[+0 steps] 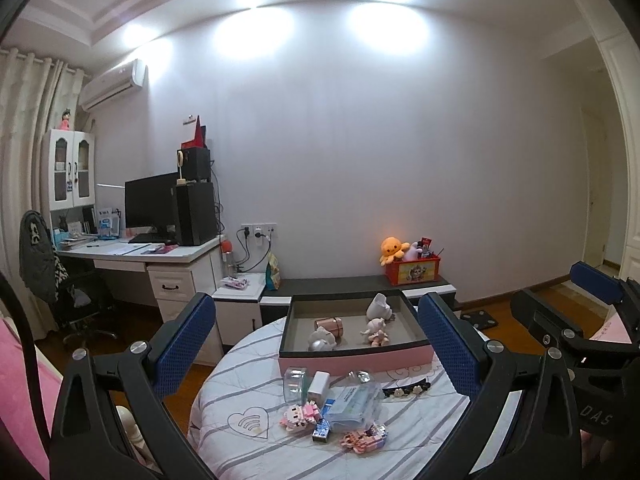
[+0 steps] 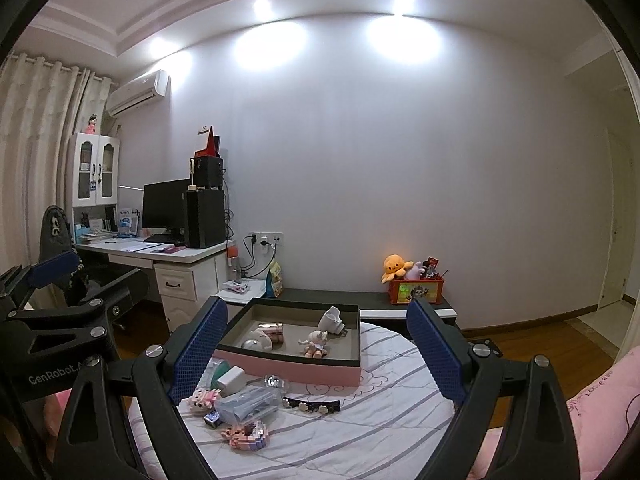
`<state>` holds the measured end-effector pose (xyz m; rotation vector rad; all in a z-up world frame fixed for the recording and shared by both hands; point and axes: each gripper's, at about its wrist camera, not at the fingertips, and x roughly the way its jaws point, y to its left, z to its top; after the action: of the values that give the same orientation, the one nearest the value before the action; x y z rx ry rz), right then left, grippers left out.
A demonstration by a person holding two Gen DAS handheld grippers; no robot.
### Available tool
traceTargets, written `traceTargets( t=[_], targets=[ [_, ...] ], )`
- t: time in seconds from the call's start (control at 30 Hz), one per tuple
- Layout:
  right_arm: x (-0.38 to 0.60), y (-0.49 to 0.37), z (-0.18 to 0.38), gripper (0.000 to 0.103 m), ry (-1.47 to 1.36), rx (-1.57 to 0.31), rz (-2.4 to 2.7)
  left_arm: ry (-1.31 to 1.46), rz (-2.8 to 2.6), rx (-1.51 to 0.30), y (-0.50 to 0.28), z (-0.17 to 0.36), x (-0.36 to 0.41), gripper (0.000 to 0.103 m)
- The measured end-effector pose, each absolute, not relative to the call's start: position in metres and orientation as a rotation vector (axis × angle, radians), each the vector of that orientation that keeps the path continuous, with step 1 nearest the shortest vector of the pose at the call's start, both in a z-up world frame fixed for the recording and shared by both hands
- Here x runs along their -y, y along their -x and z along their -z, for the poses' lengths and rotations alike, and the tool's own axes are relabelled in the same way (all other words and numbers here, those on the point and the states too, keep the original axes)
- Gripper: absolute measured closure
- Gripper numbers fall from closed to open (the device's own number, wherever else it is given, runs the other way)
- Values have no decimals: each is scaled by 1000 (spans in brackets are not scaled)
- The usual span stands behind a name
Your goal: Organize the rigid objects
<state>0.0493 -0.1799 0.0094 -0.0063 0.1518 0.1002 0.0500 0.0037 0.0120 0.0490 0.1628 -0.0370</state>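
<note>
Left wrist view: the left hand-held gripper (image 1: 316, 356) is seen with its jaws spread wide and nothing between the pads. The right hand-held gripper (image 2: 316, 356) is likewise held wide open and empty, at about the same level, on the right.

Ahead of both, a round bench (image 1: 240, 384) covered with a striped cloth carries a pink-walled tray (image 1: 352, 362) on its far side. Four small things are already laid in it: a pink cup (image 1: 331, 326), a white shell-like piece (image 1: 379, 308), a small doll (image 1: 375, 332) and a silvery figure (image 1: 321, 340).

A loose cluster is left on the near side of the tray: a clear plastic box (image 1: 352, 404), a white charger (image 1: 319, 385), a clear jar (image 1: 295, 384), two pink brick figures (image 1: 301, 416), and a black hair clip (image 1: 406, 390) with small flowers. The cluster lies below and in front of the left jaws, so the left hand is judged the nearer for it. The hair clip lies apart to the right, long axis running left to right, squarely before the right jaws in the right wrist view; a grasp across its narrow width is likely wanted.

The tray's near wall stands between cluster and tray floor, so anything carried must be lifted over it.
</note>
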Motion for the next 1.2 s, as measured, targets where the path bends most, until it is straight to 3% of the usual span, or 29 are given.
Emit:
traceTargets(
  t=[0.83, 1.2],
  targets=[
    [184, -49, -9, 10, 1, -149, -82, -34, 51, -162, -58, -11, 4, 0],
    [189, -82, 26, 10, -11, -245, -92, -15, 45, -329, -104, 46, -26, 0]
  ],
)
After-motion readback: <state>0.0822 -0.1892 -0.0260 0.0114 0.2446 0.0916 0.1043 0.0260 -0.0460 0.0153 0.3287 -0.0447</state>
